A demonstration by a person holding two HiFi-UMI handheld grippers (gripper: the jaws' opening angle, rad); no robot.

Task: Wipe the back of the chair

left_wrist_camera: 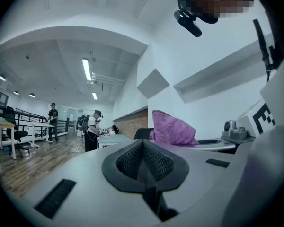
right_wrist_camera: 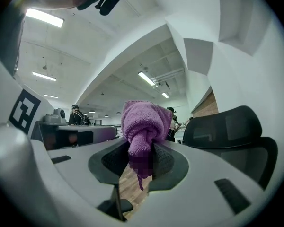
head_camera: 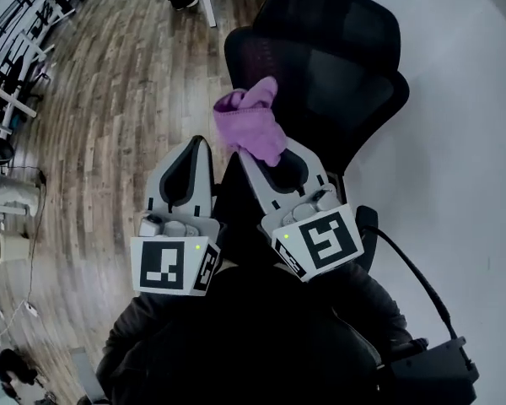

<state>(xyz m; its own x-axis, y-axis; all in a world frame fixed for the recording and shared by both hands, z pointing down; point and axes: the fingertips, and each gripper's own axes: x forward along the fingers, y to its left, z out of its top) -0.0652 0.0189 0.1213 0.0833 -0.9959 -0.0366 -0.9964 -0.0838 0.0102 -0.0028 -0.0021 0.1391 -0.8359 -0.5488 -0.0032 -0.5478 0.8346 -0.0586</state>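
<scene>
**Head view.** The chair (head_camera: 346,99) stands at 12 to 1 o'clock on the wood floor (head_camera: 110,99), its dark mesh back facing the person and the headrest (head_camera: 337,24) above it. Both grippers are held side by side in front of the back. The right gripper (head_camera: 270,160) carries the purple cloth (head_camera: 251,121), which bunches out past the fingers toward 12 o'clock. That puts the loose end of the cloth toward the back. The cloth overlaps the upper left edge of the back in this view, and contact cannot be confirmed here. The left gripper (head_camera: 199,146) sits at 9 o'clock of the right one, clear of the cloth.

**Left gripper view.** The fingers are clenched together with nothing between them. This gripper takes no part in the hold. The cloth shows at 1 o'clock beyond the tips. People (left_wrist_camera: 92,129) stand far off at 9 o'clock.

**Right gripper view.** The fingers are clamped on a gathered fold of the cloth. A wad stands above the pads and a short tail hangs below them. The wad makes a padded wiping face. The chair back lies at 3 o'clock, apart from the cloth, so the cloth is near the back but not on it.

**Assessment.** This position fits an approach to a wiping pass or a lift-off after one. Both need the firm clamp.
</scene>
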